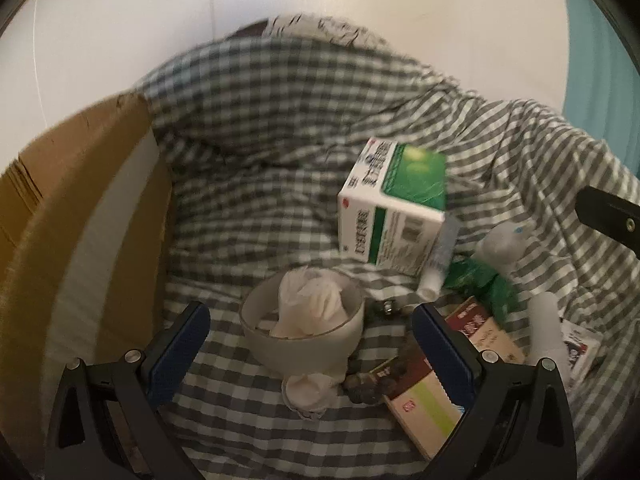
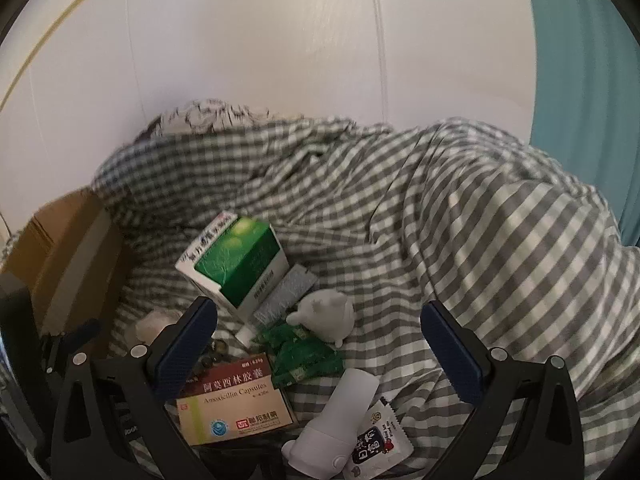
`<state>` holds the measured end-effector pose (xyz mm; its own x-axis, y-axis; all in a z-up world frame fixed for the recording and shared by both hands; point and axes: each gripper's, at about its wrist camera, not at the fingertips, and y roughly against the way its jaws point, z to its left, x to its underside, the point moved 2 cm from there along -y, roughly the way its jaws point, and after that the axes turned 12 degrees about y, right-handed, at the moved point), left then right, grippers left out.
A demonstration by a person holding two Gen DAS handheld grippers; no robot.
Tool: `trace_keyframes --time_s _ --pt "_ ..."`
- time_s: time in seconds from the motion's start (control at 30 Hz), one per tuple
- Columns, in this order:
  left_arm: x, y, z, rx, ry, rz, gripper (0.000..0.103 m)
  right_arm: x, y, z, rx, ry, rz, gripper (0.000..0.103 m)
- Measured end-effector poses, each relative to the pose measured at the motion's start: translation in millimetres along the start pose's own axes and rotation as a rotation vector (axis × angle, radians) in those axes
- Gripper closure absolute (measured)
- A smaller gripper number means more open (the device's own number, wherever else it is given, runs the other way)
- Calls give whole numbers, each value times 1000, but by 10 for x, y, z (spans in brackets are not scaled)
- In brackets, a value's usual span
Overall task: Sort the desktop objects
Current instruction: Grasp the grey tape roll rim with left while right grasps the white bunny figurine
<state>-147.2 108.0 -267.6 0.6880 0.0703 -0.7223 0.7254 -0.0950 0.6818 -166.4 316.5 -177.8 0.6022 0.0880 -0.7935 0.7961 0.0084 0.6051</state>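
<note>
On the grey checked cloth stands a white bowl stuffed with crumpled tissue, right between the open fingers of my left gripper. A green-and-white medicine box lies tilted behind it, with a tube leaning on it. My right gripper is open above a red-and-white capsule box, green sachets, a white figurine, a white bottle and a small snack packet. Dark beads lie beside the bowl.
A cardboard box stands at the left edge of the cloth. The cloth bunches high at the back and right against a white wall. A teal curtain hangs at the far right.
</note>
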Motion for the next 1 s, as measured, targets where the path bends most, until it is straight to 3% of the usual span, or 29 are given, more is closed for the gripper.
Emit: trace_keyframes --time_s 0.5,0.83,0.87,0.9,0.93,1.0 --pt "30 -503 130 -10 52 135 0 52 -625 118 -43 22 190 2" --pt "2 -601 126 -15 58 144 3 90 -939 136 -48 29 282 8" --pt "4 -622 136 -9 57 155 14 93 -953 135 -50 28 285 11" --pt "13 -643 132 5 55 171 20 101 -975 134 -57 26 292 20" --pt "10 -649 133 5 48 173 20 116 -1004 135 -66 24 307 34" --pt "15 -626 121 17 42 163 21 144 -1048 137 -87 20 331 50"
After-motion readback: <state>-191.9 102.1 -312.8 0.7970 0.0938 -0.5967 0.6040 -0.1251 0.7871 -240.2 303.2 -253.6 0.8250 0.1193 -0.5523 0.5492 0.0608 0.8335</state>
